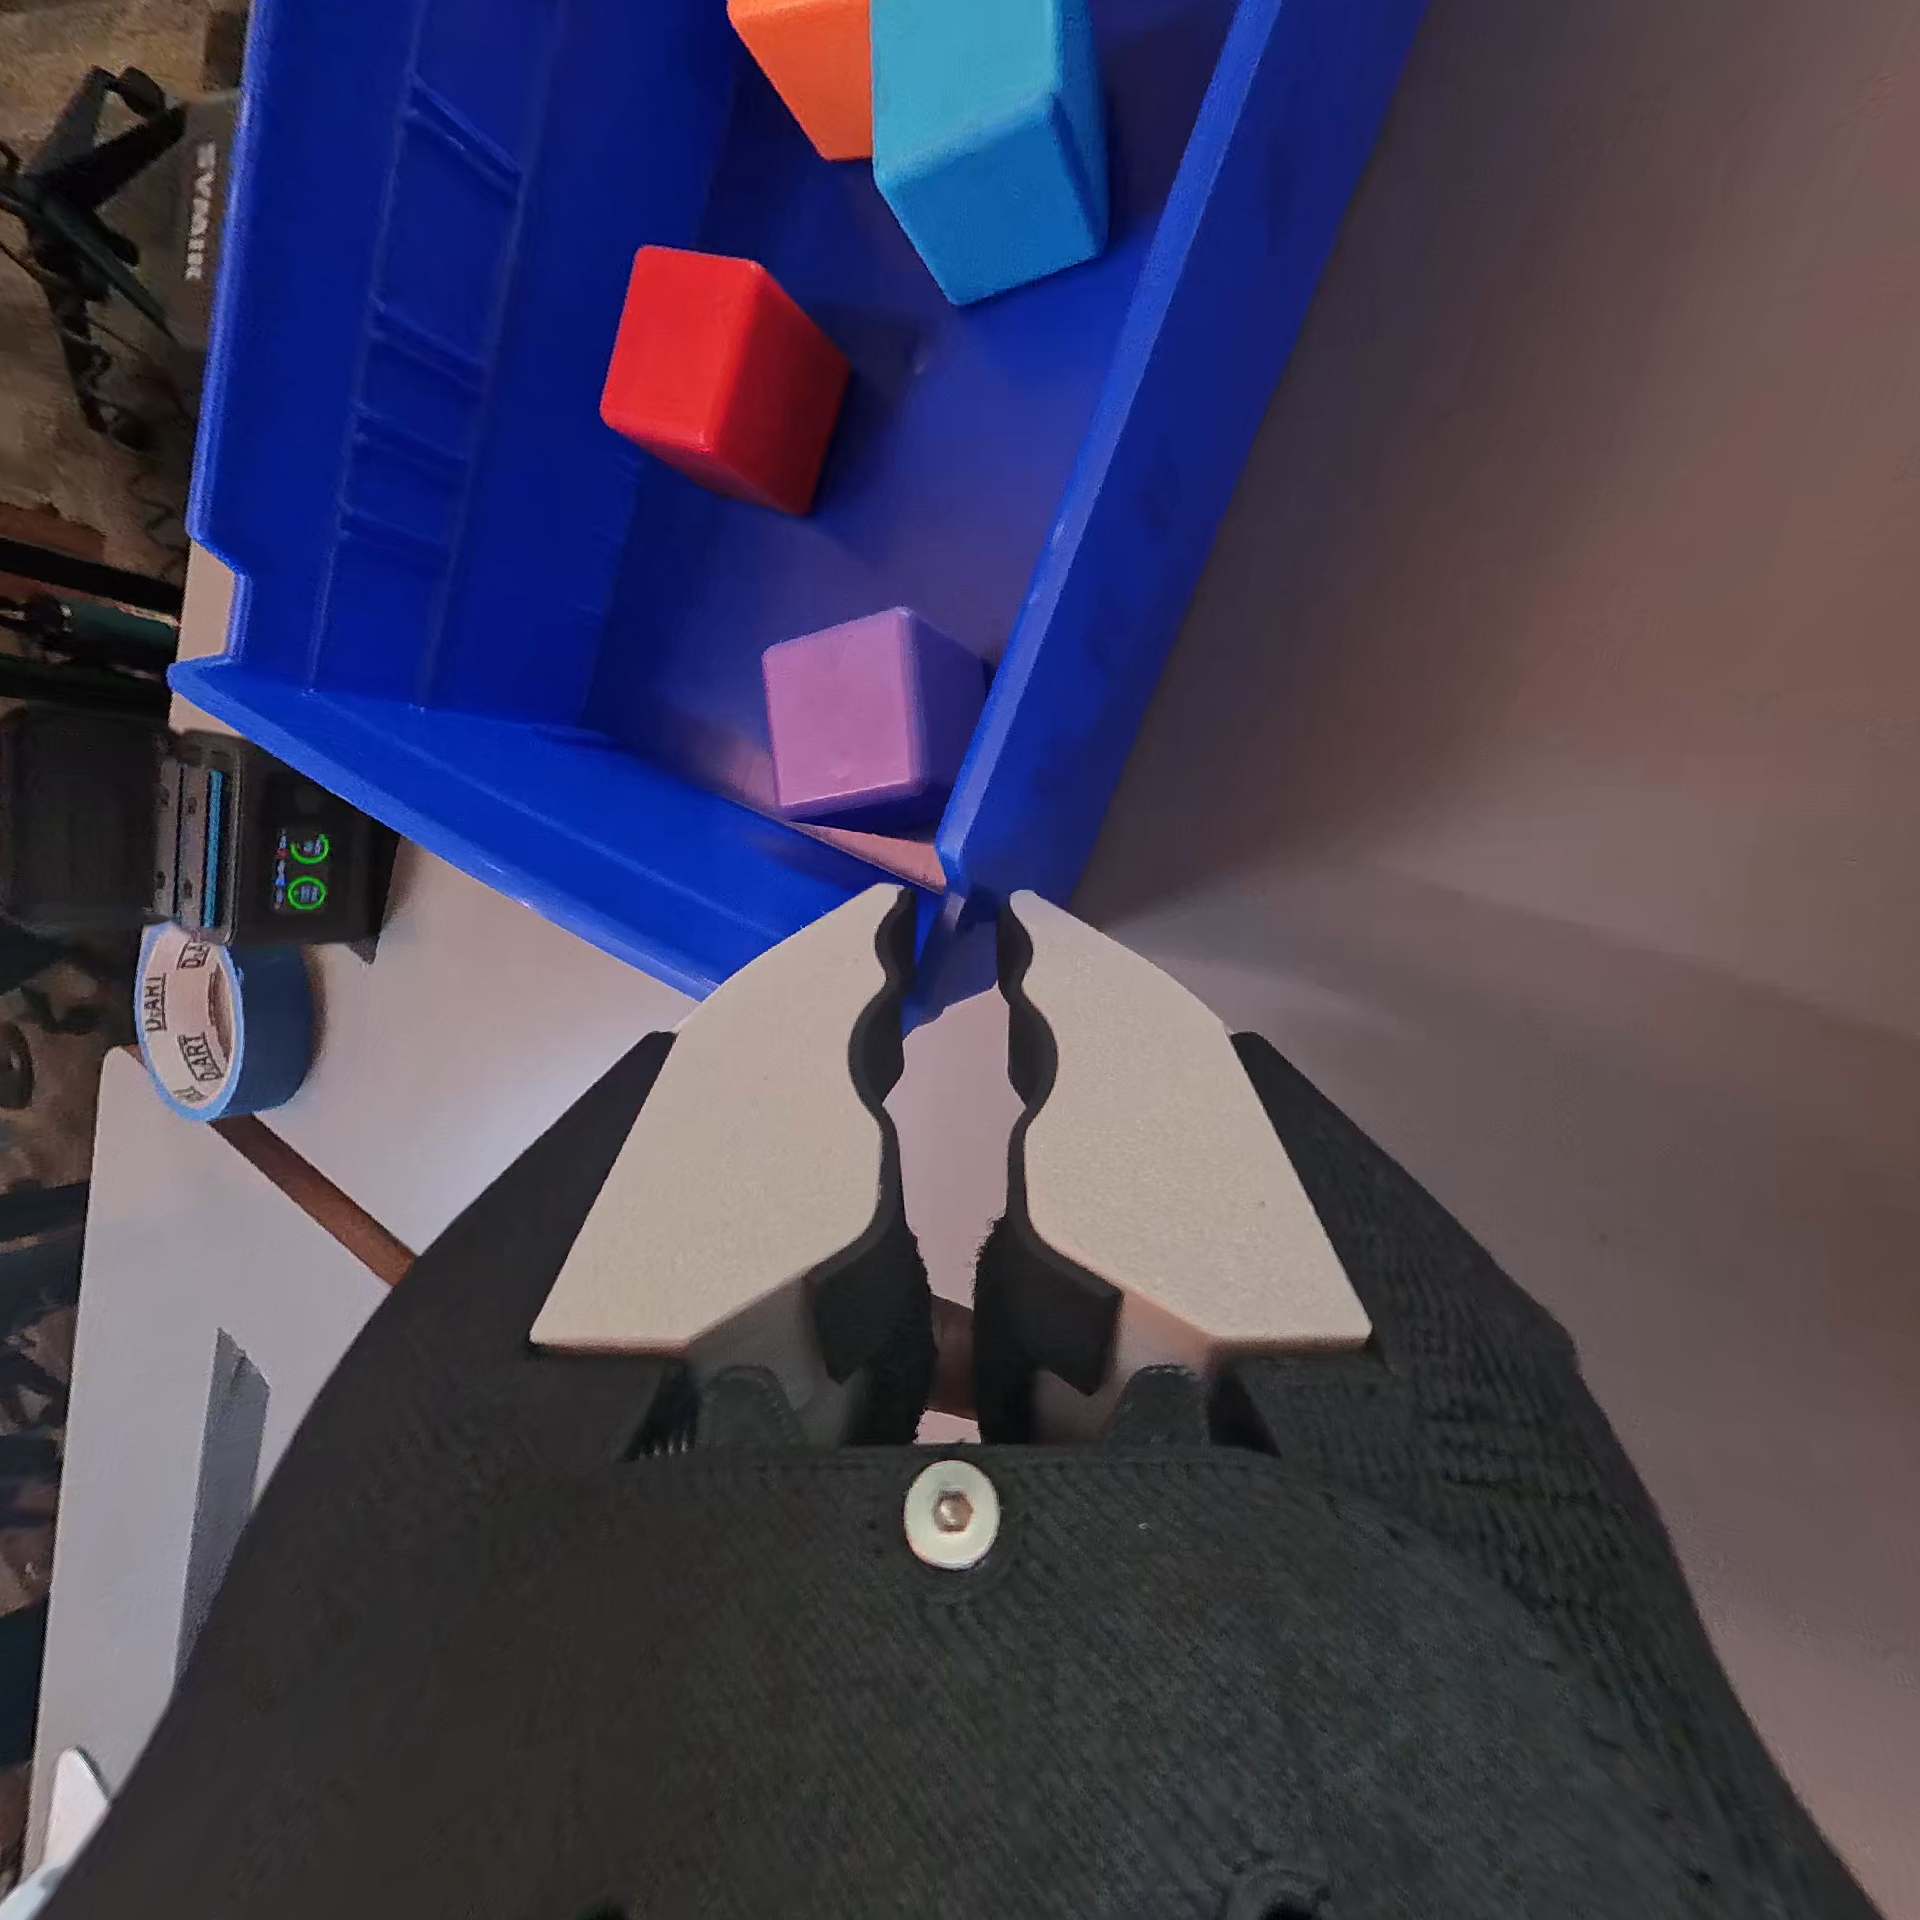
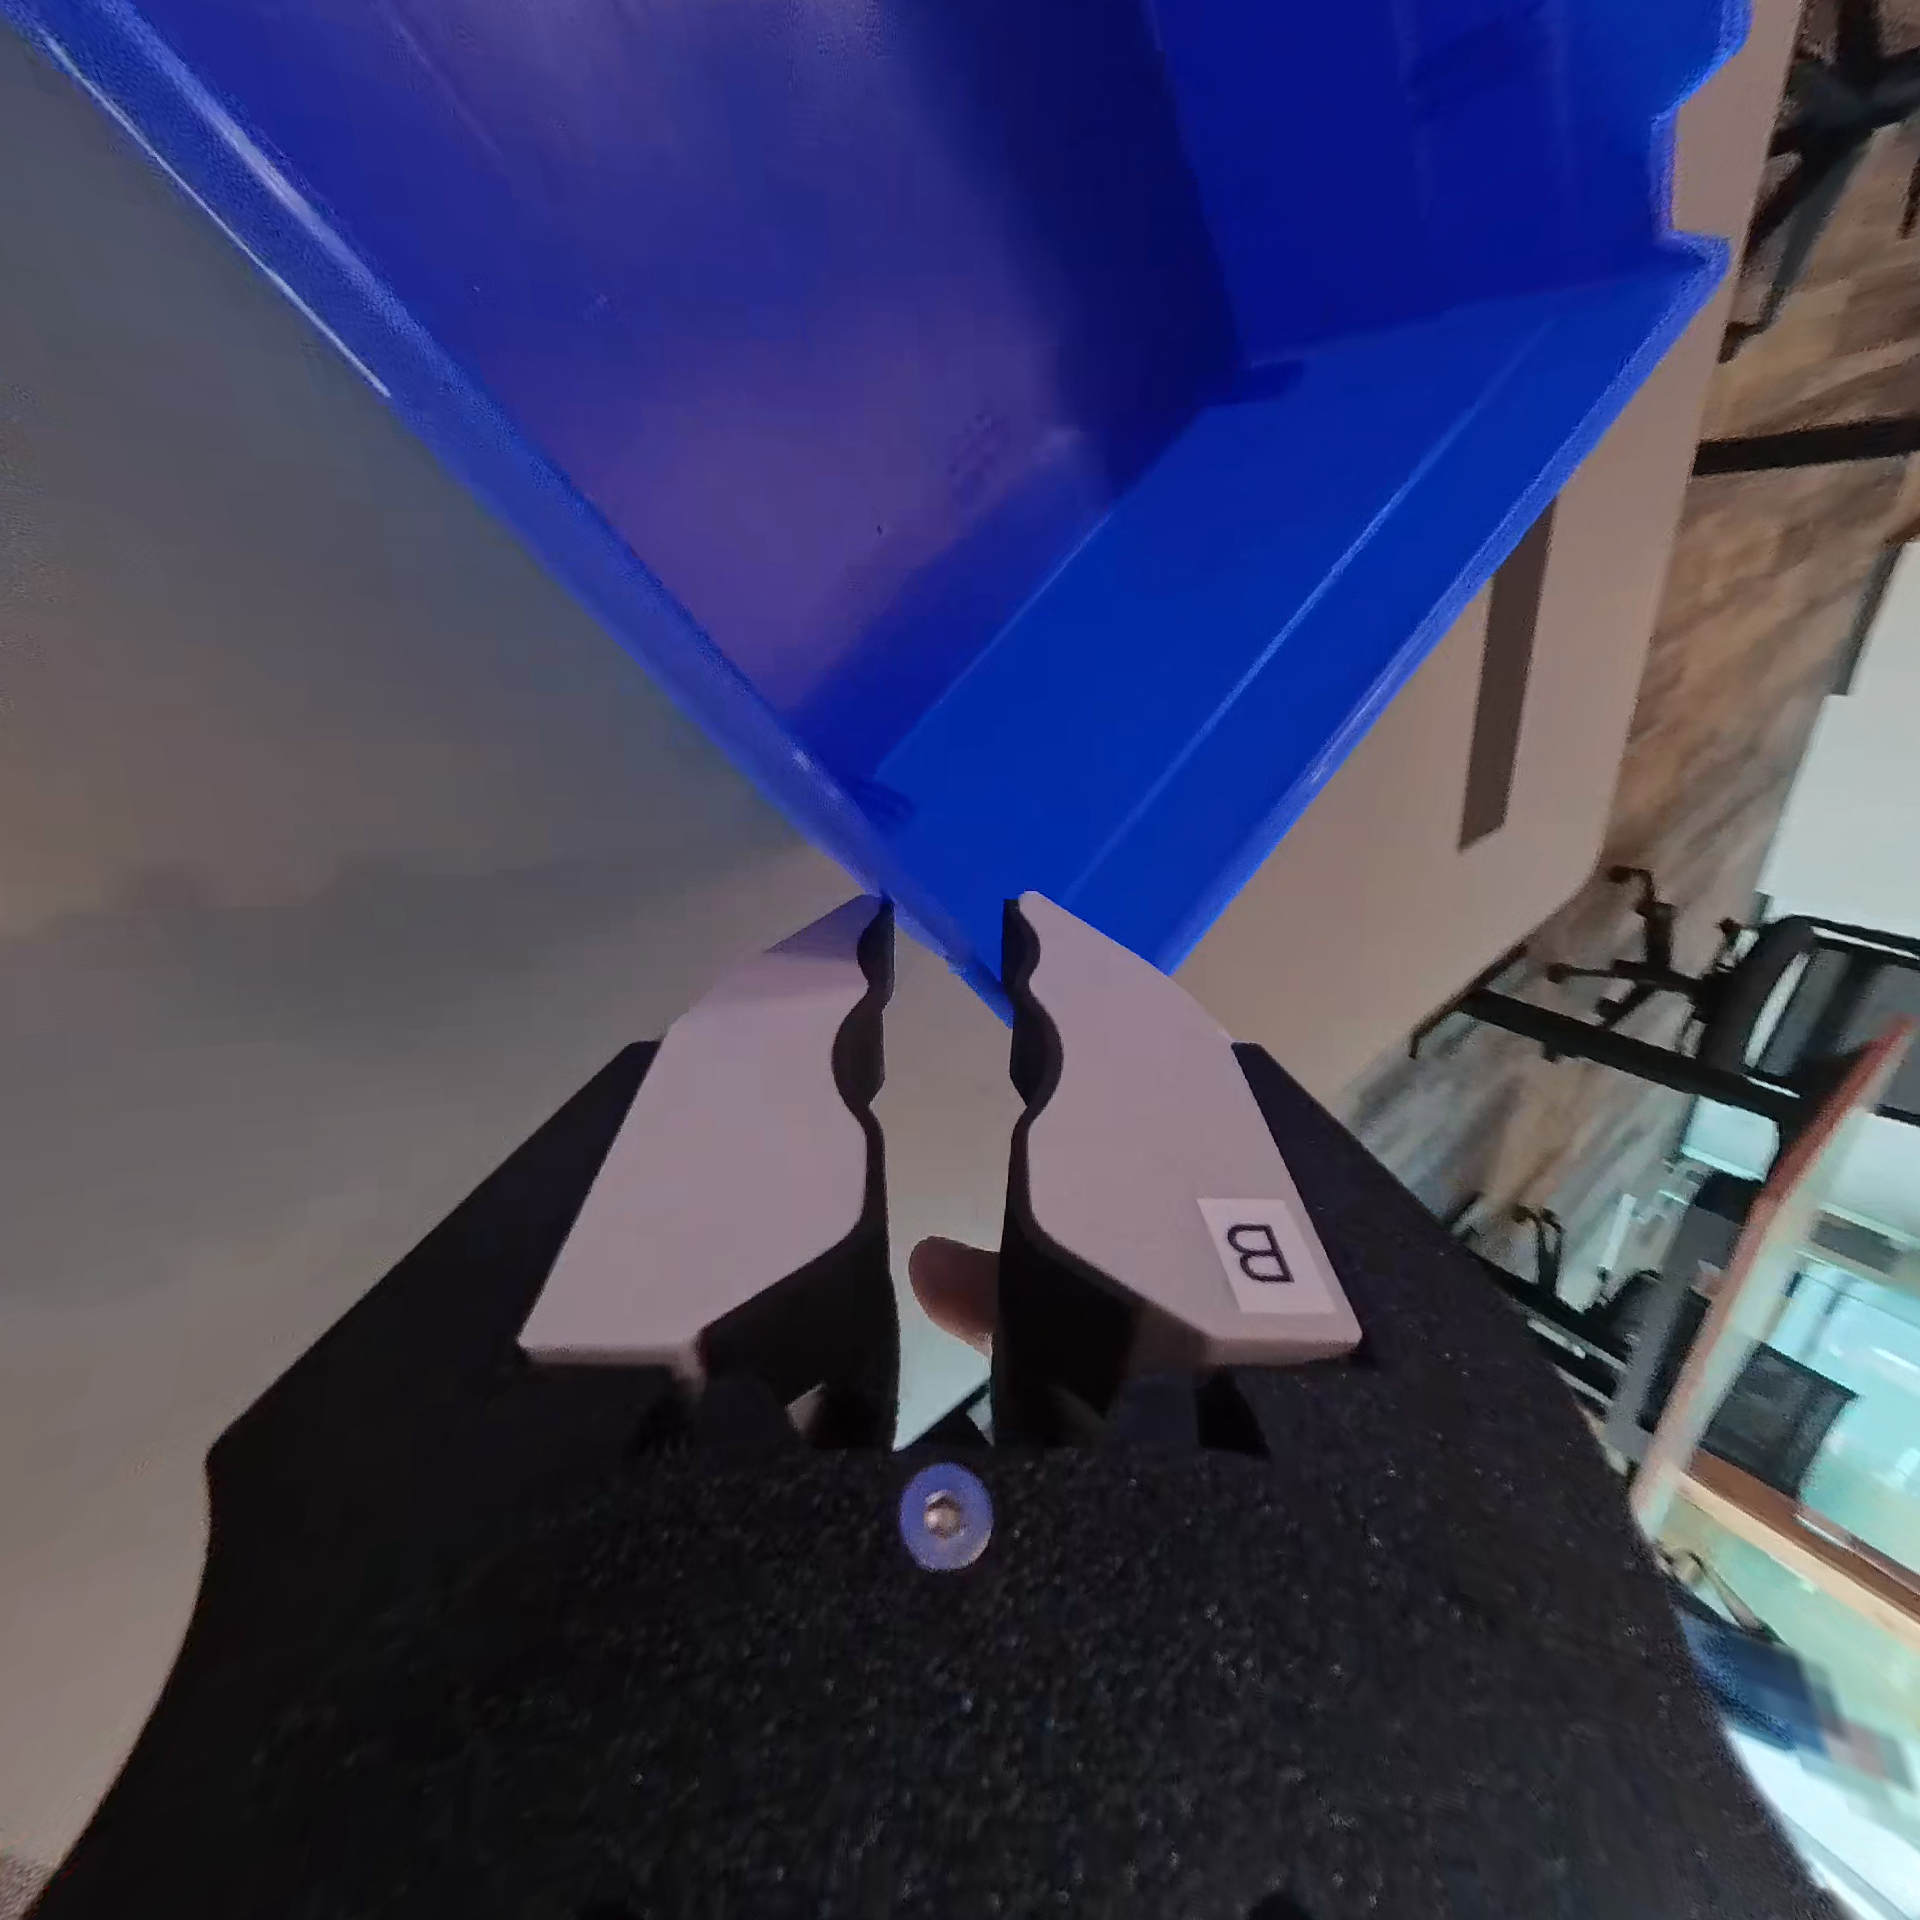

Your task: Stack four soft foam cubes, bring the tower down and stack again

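The left gripper [image 1: 948,920] was clamped on a corner of the blue bin [image 1: 436,395], its jaws closed on the rim. Inside lay four loose cubes, none stacked: a purple cube [image 1: 857,717] in the near corner, a red cube [image 1: 717,379] mid-floor, and a light blue cube [image 1: 982,145] touching an orange cube [image 1: 810,73] farther back. The right gripper [image 2: 943,914] likewise pinched another corner of the bin, jaws closed on its edge. A roll of tape [image 1: 223,1023] sat on the table [image 1: 499,1049]

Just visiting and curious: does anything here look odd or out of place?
Yes. The four foam cubes lie scattered in the blue bin, unstacked; the purple cube sits jammed in a corner. Both grippers, left and right, pinch the bin's corners.
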Available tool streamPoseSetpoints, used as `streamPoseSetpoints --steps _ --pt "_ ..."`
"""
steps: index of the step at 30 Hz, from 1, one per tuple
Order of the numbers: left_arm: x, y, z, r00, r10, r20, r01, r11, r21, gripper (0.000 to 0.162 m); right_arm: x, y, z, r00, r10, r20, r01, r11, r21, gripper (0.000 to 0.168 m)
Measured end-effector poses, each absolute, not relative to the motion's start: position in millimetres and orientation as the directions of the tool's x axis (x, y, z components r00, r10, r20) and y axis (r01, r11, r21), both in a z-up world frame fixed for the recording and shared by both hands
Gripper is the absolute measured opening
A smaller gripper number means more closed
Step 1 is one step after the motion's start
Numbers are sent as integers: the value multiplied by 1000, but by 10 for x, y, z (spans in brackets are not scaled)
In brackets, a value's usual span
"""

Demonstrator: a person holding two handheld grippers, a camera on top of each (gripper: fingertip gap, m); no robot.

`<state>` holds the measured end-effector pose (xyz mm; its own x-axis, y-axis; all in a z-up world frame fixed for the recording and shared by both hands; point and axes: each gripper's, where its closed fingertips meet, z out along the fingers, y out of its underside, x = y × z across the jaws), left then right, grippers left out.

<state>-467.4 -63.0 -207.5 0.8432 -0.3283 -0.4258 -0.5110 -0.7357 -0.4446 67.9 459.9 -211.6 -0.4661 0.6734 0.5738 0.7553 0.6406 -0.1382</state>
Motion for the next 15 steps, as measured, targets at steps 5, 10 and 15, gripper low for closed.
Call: streamPoseSetpoints --steps 5,10,15 --pt "-4765 -783 -2062 863 -277 -423 -471 -742 -477 17 808 5043 -2113 -427 643 636 799 597 -67 21" --pt "-4561 -731 -1858 956 -82 -281 -256 -700 -667 57 988 4991 -2107 -208 847 489 918 341 -201 46" --pt "-4153 -386 -1216 953 249 -173 -29 -491 -871 70 1037 4531 -1683 202 953 226 880 -75 -469 99"
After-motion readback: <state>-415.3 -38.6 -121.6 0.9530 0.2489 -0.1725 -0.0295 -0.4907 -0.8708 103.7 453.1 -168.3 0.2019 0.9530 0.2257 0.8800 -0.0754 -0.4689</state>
